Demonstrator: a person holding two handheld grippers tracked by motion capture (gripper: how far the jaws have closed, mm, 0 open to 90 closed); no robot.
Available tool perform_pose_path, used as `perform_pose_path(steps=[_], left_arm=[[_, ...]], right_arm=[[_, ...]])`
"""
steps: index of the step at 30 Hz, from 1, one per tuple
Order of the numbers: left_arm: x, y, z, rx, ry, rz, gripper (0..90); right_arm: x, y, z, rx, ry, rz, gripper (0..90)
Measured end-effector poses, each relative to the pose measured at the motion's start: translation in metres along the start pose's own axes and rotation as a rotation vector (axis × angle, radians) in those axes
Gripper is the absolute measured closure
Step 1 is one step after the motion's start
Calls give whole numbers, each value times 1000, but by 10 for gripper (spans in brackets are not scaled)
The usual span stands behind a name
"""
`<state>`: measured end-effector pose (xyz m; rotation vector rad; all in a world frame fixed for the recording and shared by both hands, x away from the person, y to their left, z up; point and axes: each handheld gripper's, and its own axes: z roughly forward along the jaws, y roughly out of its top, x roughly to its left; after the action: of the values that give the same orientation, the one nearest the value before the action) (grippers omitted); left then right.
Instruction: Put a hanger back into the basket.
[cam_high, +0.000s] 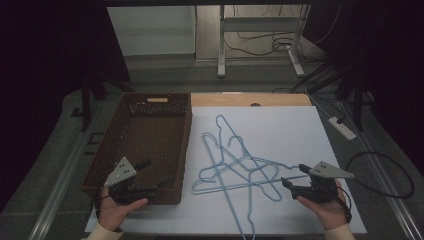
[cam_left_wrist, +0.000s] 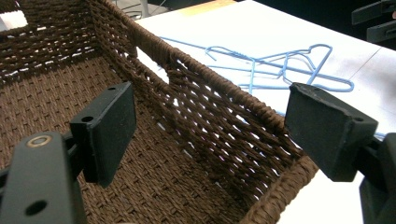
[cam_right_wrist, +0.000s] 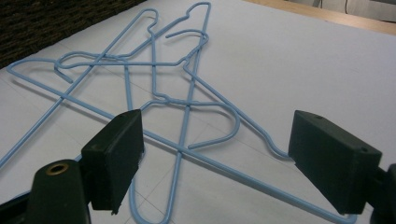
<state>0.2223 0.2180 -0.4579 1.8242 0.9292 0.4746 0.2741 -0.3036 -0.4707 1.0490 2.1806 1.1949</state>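
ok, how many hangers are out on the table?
3 that I can trace. The hangers lie crossed in one pile on the white sheet, just right of the basket. They overlap, so another may be hidden in the tangle.

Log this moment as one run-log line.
left gripper: open, over basket corner | right gripper: open, beside blue hangers | hangers: tangled on white sheet, unheld

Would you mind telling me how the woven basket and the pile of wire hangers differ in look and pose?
The basket is dark brown, woven and deep; the hangers are pale blue, thin wire and flat. The basket stands squarely at the left; the hangers lie crossed and tangled at the centre. Both rest on the white table sheet.
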Motion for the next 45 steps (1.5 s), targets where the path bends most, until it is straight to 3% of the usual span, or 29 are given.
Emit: perform_pose_path(steps=[19,28,39,45], left_arm=[[1,1,2,3,5,-9,191],[-2,-3,5,18,4,8,193],[-1,0,4,15,2,12,194],[0,0,5,18,1,10,195]], right_arm=[[-3,-5,4,39,7,14,212],[0,-5,8,64,6,3,231],[1,3,15,92,-3,-30,257],[0,10,23,102,11,-18,266]])
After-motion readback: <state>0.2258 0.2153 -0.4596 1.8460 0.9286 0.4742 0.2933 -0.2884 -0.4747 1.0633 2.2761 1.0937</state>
